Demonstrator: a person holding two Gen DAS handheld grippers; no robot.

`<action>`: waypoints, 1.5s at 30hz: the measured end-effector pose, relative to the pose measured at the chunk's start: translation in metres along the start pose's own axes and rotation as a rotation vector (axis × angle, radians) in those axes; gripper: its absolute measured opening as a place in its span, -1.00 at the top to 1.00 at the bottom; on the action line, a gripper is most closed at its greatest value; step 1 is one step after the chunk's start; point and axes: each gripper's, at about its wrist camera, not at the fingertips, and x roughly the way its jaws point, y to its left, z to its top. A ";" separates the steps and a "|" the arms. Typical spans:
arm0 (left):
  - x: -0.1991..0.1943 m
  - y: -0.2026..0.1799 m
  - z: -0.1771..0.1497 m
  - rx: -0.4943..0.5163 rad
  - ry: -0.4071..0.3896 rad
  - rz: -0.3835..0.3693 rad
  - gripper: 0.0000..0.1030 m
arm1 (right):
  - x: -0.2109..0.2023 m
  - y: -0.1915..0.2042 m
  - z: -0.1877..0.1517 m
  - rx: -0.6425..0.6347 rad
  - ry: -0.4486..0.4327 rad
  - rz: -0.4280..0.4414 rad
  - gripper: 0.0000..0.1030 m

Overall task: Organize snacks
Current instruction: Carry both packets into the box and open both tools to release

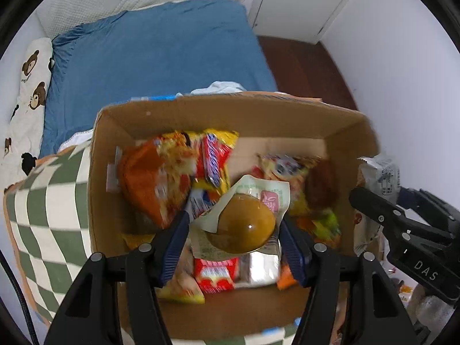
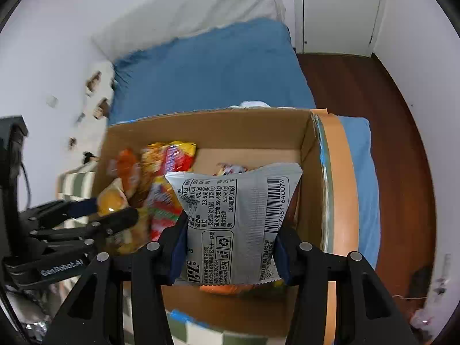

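An open cardboard box (image 1: 230, 109) on the bed holds several bright snack packets (image 1: 161, 178). My left gripper (image 1: 234, 224) is shut on a clear packet with a brown egg-shaped snack (image 1: 244, 227), held over the box. My right gripper (image 2: 230, 230) is shut on a silver snack bag (image 2: 238, 215) with a barcode, held over the box's (image 2: 207, 123) right half. The left gripper (image 2: 115, 210) with its yellow-brown snack shows at the left of the right wrist view. The right gripper (image 1: 382, 215) shows at the right edge of the left wrist view.
The box stands on a green-and-white checked blanket (image 1: 49, 215) on a bed with a blue sheet (image 1: 161, 51). A bear-print pillow (image 1: 28, 86) lies at the left. Dark wood floor (image 2: 373, 109) and a white door (image 2: 339, 8) are at the right.
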 end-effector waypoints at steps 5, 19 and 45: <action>0.031 0.009 0.025 -0.015 0.054 0.011 -0.16 | 0.041 -0.007 0.034 0.011 0.068 -0.032 -0.03; 0.053 0.024 0.041 -0.047 0.083 0.050 -0.67 | 0.088 -0.013 0.053 0.017 0.129 -0.082 -0.74; -0.034 0.002 -0.065 -0.022 -0.226 0.140 -0.67 | 0.001 0.005 -0.040 0.004 -0.107 -0.147 -0.91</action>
